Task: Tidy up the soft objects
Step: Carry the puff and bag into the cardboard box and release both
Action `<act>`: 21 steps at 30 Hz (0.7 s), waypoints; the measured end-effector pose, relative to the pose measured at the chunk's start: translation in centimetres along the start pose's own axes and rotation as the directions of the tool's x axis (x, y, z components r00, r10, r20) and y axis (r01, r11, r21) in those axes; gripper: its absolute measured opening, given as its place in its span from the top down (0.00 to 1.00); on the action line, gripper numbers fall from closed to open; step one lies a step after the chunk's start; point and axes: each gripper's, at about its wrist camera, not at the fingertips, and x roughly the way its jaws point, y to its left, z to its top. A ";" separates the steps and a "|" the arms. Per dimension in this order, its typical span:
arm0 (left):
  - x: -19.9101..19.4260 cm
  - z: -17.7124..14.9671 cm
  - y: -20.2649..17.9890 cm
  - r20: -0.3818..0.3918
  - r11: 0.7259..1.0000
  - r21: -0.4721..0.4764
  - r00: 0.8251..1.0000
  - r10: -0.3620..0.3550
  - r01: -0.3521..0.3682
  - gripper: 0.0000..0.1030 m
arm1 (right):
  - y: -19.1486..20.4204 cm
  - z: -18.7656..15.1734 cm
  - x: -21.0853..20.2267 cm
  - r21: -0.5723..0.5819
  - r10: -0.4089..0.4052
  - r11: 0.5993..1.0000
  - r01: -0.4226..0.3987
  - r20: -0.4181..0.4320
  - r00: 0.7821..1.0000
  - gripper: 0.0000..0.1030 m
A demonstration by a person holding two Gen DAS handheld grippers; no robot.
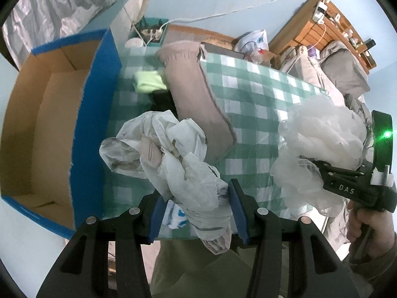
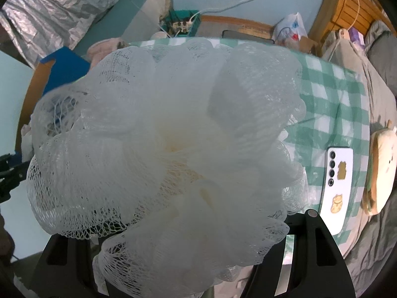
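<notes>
My left gripper [image 1: 196,196] is shut on a crumpled white plastic bag [image 1: 173,154], which bulges up between the blue pads above the green checked tablecloth [image 1: 260,99]. My right gripper [image 1: 315,168], held by a hand at the right edge, is shut on a white mesh bath pouf [image 1: 322,134]. In the right wrist view the pouf [image 2: 173,129] fills most of the picture and hides the fingertips of the right gripper [image 2: 186,223]. An open blue cardboard box [image 1: 96,114] with a bare brown inside stands to the left of the bag.
A beige pillow [image 1: 196,94] and a light green cloth [image 1: 148,80] lie on the table behind the bag. A white phone [image 2: 337,186] and a toast-shaped plush [image 2: 382,168] lie at the table's right side. Clutter and a teal basket [image 1: 151,31] line the far edge.
</notes>
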 end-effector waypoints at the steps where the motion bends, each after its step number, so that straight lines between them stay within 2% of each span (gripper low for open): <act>1: -0.2 0.1 0.0 0.007 1.000 0.006 1.000 0.009 -0.009 0.52 | 0.3 0.2 -0.2 -0.006 -0.003 1.000 0.003 0.003 1.000 0.36; 8: -1.5 0.5 0.7 0.047 0.998 0.035 0.998 0.044 -0.046 0.52 | 2.1 1.3 -1.5 -0.034 -0.009 0.999 0.010 0.026 1.000 0.36; 21: -3.9 1.3 4.1 0.103 0.996 0.025 0.991 0.081 -0.084 0.52 | 6.3 3.8 -4.0 -0.095 0.005 0.995 0.002 0.078 0.997 0.36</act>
